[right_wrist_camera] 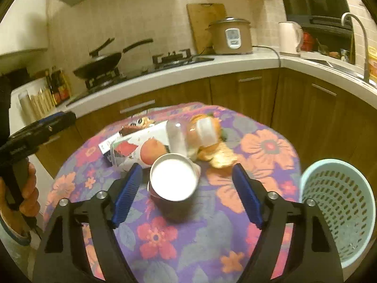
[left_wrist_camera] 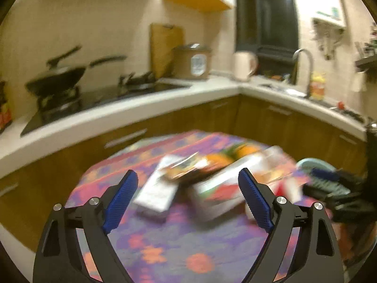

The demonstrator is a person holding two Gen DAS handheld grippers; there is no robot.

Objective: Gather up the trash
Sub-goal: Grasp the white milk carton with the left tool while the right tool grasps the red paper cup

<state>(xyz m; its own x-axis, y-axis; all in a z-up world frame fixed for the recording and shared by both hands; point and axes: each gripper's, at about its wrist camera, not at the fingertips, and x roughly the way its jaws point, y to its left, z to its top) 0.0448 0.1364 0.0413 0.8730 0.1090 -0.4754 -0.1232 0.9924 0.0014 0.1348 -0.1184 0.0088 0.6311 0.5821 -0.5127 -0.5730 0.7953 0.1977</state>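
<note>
The right gripper (right_wrist_camera: 187, 176) hangs over the table (right_wrist_camera: 271, 146), jaws wide, with a paper cup (right_wrist_camera: 173, 180) lying on its side between them, touching neither pad. Beyond the cup lie a carton (right_wrist_camera: 132, 148), a clear bottle (right_wrist_camera: 188, 136) and orange peel (right_wrist_camera: 221, 156). A blue basket (right_wrist_camera: 339, 210) stands at the right. The left gripper (left_wrist_camera: 188, 184) is also wide open and empty above the blurred trash.
</note>
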